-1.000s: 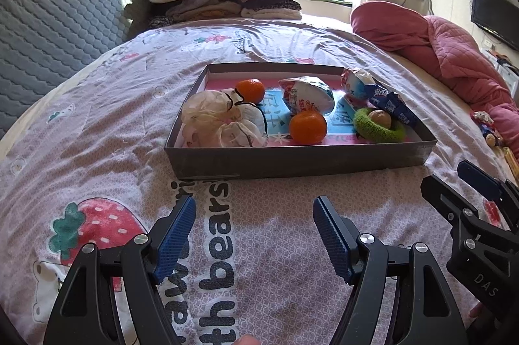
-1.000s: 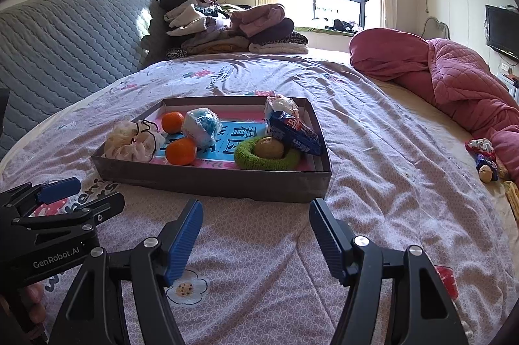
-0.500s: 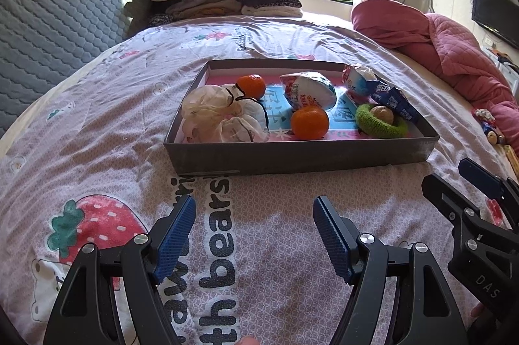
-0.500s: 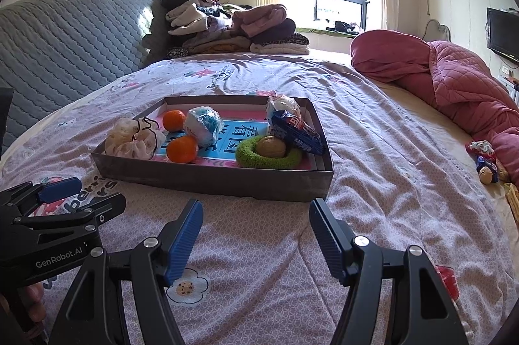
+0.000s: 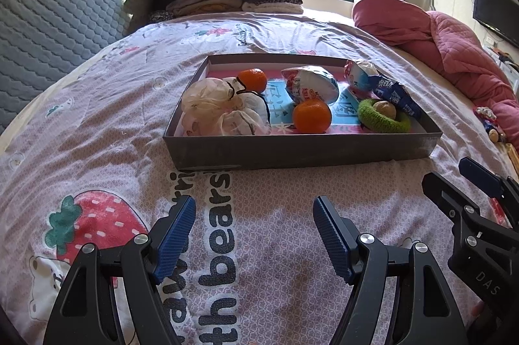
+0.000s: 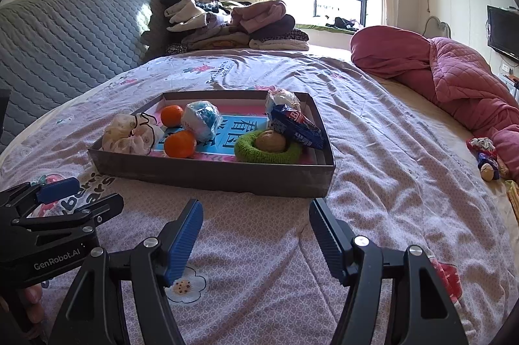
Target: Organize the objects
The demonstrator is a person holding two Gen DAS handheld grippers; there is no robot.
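A shallow grey box (image 5: pixel 292 150) (image 6: pixel 227 179) sits on the bed. It holds two oranges (image 5: pixel 312 116) (image 6: pixel 180 143), a crumpled plastic bag (image 5: pixel 220 108) (image 6: pixel 129 134), a blue and white snack packet (image 5: pixel 309 84) (image 6: pixel 201 117), a blue wrapper (image 5: pixel 392 95) (image 6: pixel 296 126) and a green knitted ring (image 5: pixel 382 121) (image 6: pixel 269 148) with a walnut inside. My left gripper (image 5: pixel 254 228) is open and empty, short of the box's near wall. My right gripper (image 6: pixel 256 228) is open and empty, just short of the box's right near corner.
The box rests on a pink printed bedsheet (image 5: pixel 97 134). A pink quilt (image 6: pixel 454 79) lies bunched at the right. Folded clothes (image 6: pixel 233 27) are stacked at the far end by a grey headboard (image 6: pixel 65 46). Small toys (image 6: pixel 486 156) lie at the right edge.
Both grippers have moved slightly closer to the box and stayed open. Nothing in the box has moved.
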